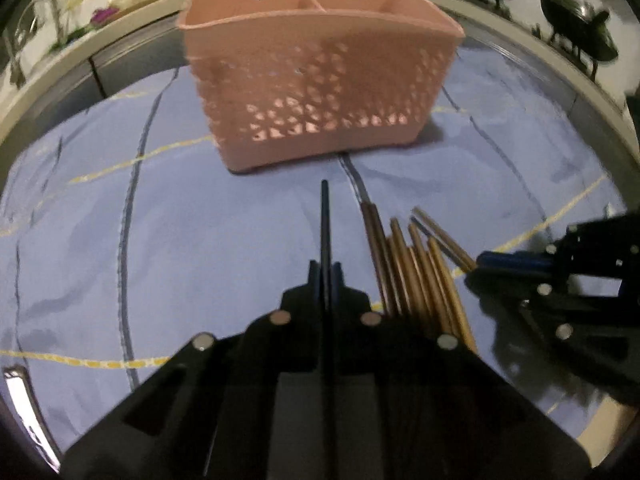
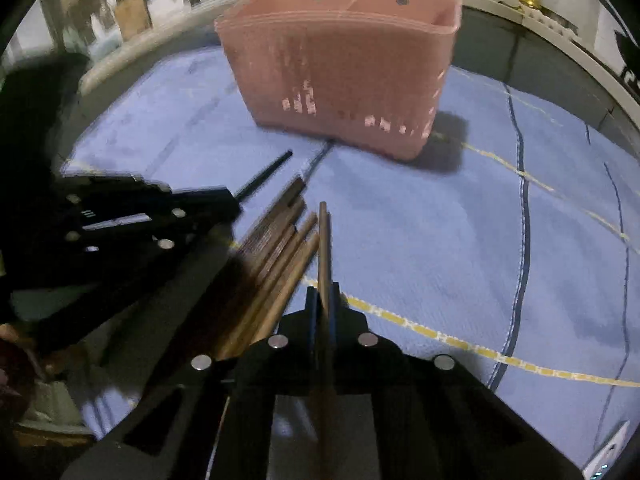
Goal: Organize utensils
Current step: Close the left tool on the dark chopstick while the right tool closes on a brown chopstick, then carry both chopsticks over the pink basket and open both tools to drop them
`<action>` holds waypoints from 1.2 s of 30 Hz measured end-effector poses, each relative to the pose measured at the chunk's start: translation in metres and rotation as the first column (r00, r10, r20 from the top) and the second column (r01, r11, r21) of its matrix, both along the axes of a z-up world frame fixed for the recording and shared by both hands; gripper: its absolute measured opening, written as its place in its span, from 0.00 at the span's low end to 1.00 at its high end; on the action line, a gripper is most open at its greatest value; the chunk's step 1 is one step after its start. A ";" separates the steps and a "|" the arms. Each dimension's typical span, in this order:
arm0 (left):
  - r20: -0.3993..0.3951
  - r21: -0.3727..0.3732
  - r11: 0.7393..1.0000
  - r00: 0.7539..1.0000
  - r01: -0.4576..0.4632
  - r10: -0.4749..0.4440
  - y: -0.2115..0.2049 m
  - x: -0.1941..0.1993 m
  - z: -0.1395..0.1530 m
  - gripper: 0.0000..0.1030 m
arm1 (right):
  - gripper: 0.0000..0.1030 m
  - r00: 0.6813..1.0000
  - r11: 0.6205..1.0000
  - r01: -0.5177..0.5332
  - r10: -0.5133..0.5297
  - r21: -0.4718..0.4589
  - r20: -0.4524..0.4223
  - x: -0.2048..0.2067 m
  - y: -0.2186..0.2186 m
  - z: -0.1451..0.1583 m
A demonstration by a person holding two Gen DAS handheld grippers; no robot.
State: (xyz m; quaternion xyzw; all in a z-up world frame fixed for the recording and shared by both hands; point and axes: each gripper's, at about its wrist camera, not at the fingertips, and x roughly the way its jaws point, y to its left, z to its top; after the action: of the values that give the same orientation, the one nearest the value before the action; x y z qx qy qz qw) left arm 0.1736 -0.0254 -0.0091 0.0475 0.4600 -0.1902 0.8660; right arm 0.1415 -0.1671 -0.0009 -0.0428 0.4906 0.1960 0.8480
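Left tongs [image 1: 325, 270] clamping thin black chopstick [image 1: 325, 216], right tongs [image 2: 323, 294] clamping wooden chopstick [image 2: 324, 240], perforated pink basket [image 1: 316, 80]

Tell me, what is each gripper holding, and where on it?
Left gripper pinches a black chopstick, right gripper a brown chopstick; which part is gripped cannot be told.

A pink basket [image 1: 316, 80] with little holes in its sides stands upright at the far side of the blue cloth, with a wall inside splitting it. Near it, a bunch of brown chopsticks [image 1: 416, 272] lies side by side. One black chopstick [image 1: 325, 224] and one brown chopstick [image 2: 324, 252] are lifted up, pointing toward the basket.
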 end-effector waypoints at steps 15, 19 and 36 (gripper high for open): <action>0.397 -0.404 0.914 0.894 -0.034 0.208 0.074 -0.035 0.187 0.04 | 0.05 0.854 0.930 -0.073 -0.128 0.359 0.505 -0.006 -0.032 0.166; 0.485 -0.422 0.906 0.837 -0.030 0.254 0.071 -0.009 0.232 0.04 | 0.05 0.809 0.882 -0.061 -0.230 0.467 0.541 0.033 -0.036 0.198; 0.389 -0.177 0.977 0.903 -0.121 0.182 0.023 0.102 0.142 0.05 | 0.06 0.821 0.921 -0.008 -0.216 0.389 0.529 0.130 0.008 0.128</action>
State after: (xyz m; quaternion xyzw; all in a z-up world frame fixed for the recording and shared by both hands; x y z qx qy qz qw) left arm 0.2760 -0.0023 0.1334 -0.0147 0.2586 -0.1419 0.9554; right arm 0.2716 -0.1589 0.1273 0.0912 0.1743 0.2168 0.9562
